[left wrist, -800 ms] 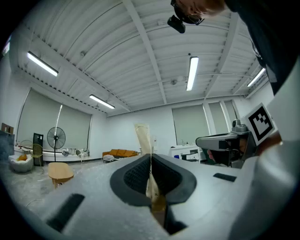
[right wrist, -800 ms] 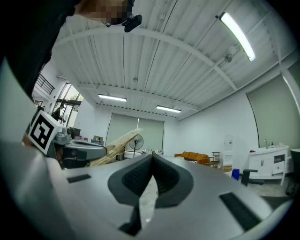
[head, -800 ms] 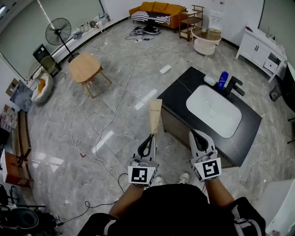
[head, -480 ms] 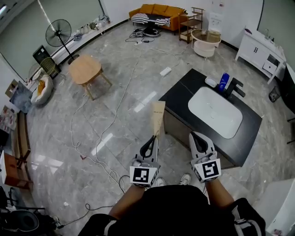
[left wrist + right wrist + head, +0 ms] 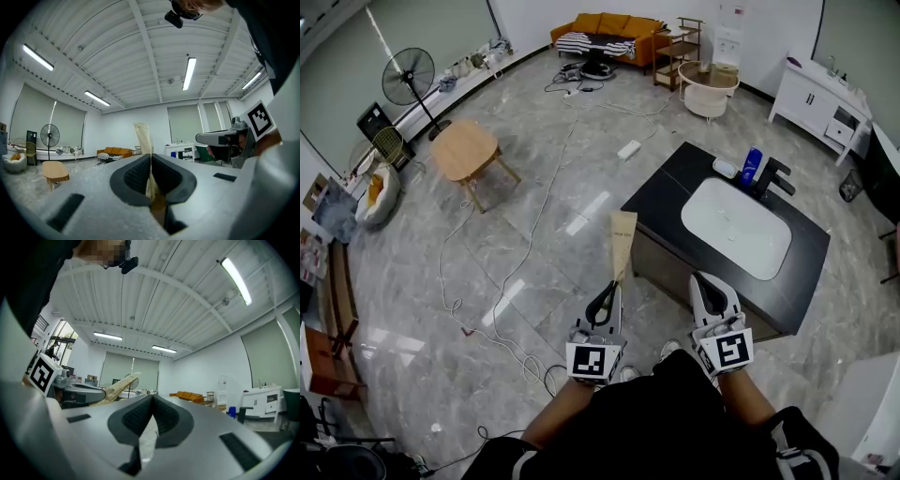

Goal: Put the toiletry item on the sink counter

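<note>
The toiletry item (image 5: pixel 621 239) is a flat beige tube that sticks up and forward from my left gripper (image 5: pixel 607 292), which is shut on its lower end. In the left gripper view the tube (image 5: pixel 143 138) rises from between the closed pads of the left gripper (image 5: pixel 151 161). My right gripper (image 5: pixel 706 285) is shut with nothing in it, level with the left one, over the near edge of the black sink counter (image 5: pixel 667 187). The right gripper view has the right gripper (image 5: pixel 152 401) with pads together and the tube (image 5: pixel 119 382) off to its left.
The counter holds a white basin (image 5: pixel 736 230), a black faucet (image 5: pixel 774 175), a blue bottle (image 5: pixel 753 164) and a white soap dish (image 5: pixel 727 167) at its far side. Cables (image 5: pixel 534 211) and a power strip (image 5: pixel 628 148) lie on the floor. A wooden stool (image 5: pixel 464 150) and a fan (image 5: pixel 403 80) stand at the left.
Both grippers sit a little lower in the head view and the room has shifted slightly. The left gripper's hold on the tube is unchanged and the right stays shut.
</note>
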{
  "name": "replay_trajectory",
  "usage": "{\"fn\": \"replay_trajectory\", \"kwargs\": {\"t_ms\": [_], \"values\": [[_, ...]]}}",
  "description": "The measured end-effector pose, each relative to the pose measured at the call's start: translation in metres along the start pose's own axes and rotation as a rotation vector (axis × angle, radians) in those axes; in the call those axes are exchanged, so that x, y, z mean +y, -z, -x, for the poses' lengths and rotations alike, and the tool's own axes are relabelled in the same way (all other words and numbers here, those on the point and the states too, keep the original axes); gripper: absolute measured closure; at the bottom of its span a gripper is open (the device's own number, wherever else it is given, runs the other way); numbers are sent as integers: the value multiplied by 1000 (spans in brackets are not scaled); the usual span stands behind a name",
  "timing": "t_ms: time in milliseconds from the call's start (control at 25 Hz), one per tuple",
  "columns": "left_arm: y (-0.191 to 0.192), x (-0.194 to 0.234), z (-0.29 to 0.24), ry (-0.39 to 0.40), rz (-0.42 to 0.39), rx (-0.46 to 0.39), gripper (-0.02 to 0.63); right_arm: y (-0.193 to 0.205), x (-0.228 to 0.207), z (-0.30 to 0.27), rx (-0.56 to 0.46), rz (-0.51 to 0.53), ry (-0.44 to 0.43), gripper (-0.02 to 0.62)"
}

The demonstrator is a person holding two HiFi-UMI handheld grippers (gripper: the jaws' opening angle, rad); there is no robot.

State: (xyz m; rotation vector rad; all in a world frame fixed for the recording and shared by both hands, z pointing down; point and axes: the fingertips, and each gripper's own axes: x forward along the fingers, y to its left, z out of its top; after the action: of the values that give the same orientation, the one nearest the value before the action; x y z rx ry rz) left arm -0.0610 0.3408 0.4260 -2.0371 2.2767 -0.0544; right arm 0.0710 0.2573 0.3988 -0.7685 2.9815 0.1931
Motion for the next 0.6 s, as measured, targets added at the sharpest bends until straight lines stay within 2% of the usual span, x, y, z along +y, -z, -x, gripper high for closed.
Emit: {"fn": "replay_trajectory", "kwargs": {"t_ms": [240,400,600], "values": [[15,3,-40,29,-6,13,586,16,-29,-25,19,2,29,589],[20,12,-85,44,-10,22,586,29,-58,-58,27,-14,37,589],[21,18,-146,62,23,33,586,40,-99,-105,42,-11,30,589]]}}
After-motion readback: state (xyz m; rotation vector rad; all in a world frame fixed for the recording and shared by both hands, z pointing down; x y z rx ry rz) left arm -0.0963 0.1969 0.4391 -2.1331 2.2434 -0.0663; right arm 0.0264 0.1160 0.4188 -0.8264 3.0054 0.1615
